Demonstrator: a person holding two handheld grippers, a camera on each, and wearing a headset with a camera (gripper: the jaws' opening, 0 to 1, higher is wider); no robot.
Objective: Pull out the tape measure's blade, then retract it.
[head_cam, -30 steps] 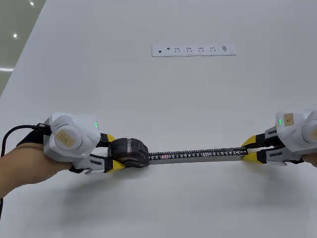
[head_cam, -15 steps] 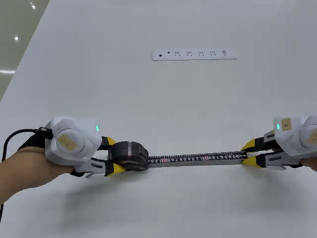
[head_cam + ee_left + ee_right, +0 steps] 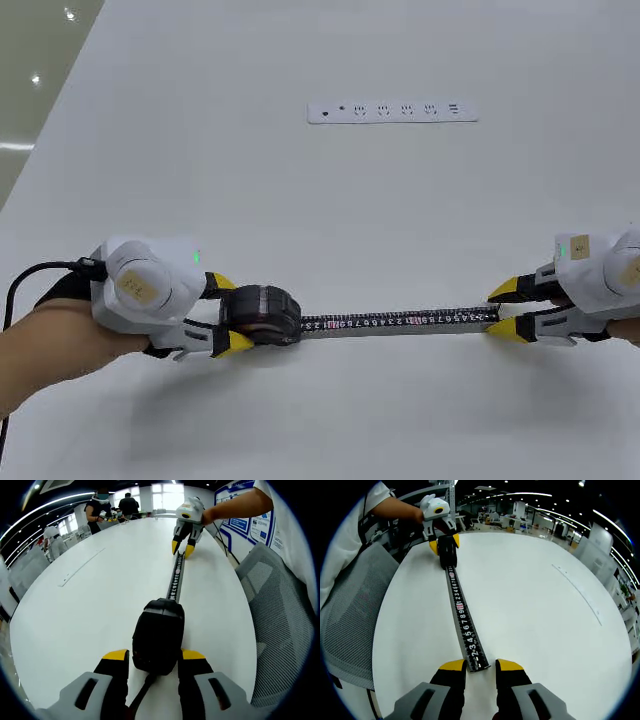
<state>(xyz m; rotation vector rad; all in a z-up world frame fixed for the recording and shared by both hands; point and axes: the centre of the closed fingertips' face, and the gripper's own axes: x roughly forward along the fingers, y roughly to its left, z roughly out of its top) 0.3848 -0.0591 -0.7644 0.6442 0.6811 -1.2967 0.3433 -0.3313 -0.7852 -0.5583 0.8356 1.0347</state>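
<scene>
While the left claw (image 3: 154,655) clamps the black tape measure case (image 3: 159,634) as anchor, the right claw (image 3: 481,666) gapes around the tip of the dark numbered blade (image 3: 462,615), opposite that case, seemingly to free it.

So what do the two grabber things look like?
The left gripper and right gripper are rounded white shells with fingers tipped yellow. Each has a green light and a tan sticker. A black cable trails from the left one. The person wears a white short sleeve.
</scene>
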